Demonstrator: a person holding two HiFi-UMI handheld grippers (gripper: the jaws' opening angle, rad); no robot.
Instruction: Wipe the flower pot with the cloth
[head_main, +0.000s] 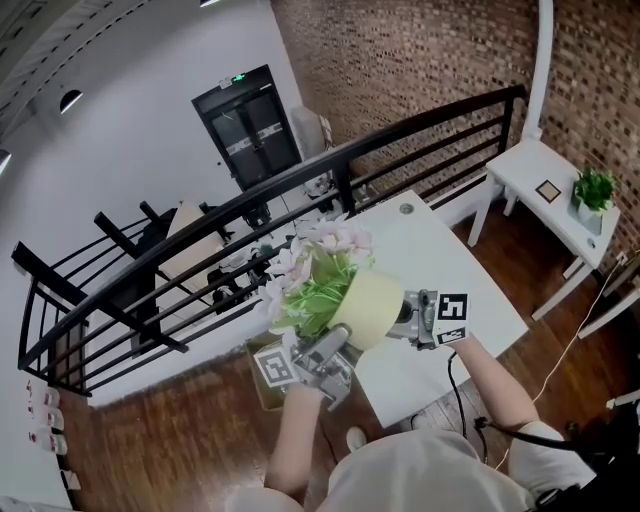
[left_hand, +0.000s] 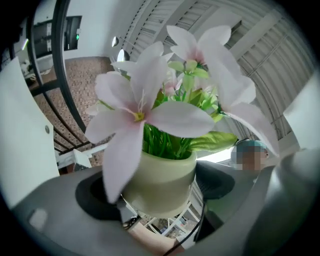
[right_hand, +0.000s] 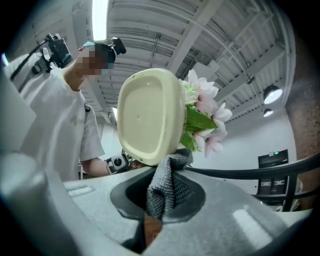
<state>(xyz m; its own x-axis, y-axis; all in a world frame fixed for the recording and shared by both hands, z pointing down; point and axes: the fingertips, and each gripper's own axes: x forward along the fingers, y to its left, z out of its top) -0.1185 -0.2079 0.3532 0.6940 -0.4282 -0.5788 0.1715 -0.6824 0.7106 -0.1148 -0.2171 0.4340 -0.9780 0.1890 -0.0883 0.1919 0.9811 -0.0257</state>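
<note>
A pale cream flower pot (head_main: 368, 308) with pink-white lilies (head_main: 325, 250) and green leaves is held in the air, tipped over toward the railing. My left gripper (head_main: 330, 352) is shut on the pot's body; in the left gripper view the pot (left_hand: 160, 182) sits between both jaws with lilies (left_hand: 145, 112) filling the view. My right gripper (head_main: 405, 318) is shut on a grey woven cloth (right_hand: 167, 185), whose top edge touches the lower rim of the pot's base (right_hand: 147, 115). The cloth is hidden behind the pot in the head view.
A white table (head_main: 450, 270) lies below the grippers. A black metal railing (head_main: 300, 180) runs behind it. At the right stands a white side table (head_main: 545, 170) with a small green plant (head_main: 594, 192). A brown box (head_main: 262, 392) sits on the wooden floor.
</note>
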